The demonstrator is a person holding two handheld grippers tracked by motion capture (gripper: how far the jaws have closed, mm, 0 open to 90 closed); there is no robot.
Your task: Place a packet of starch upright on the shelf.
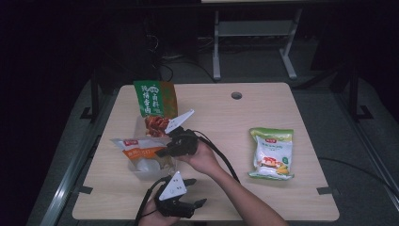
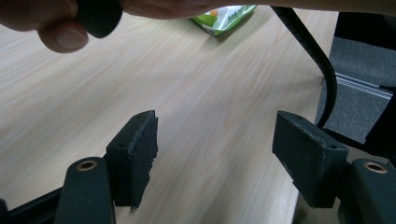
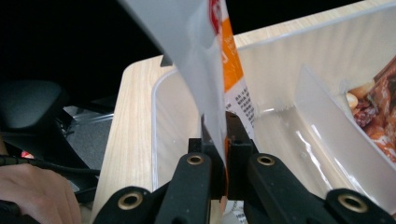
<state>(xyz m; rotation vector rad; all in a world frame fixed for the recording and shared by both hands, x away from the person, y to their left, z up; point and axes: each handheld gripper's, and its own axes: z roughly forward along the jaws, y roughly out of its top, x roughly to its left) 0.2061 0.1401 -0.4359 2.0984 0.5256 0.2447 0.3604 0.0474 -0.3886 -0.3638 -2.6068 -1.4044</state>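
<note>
High view: my right gripper reaches across to the clear bin near the table's left edge and meets the orange-and-white packet in the bin's near section. A green packet with large white characters stands in the far section. My left gripper hovers at the near edge. A green-topped snack bag lies toward the right edge.

Left gripper view: my left jaws stand spread apart over bare wood, holding nothing.

Right gripper view: my right fingers are pinched on the packet's edge above the bin's interior; its small black print is unreadable.
</note>
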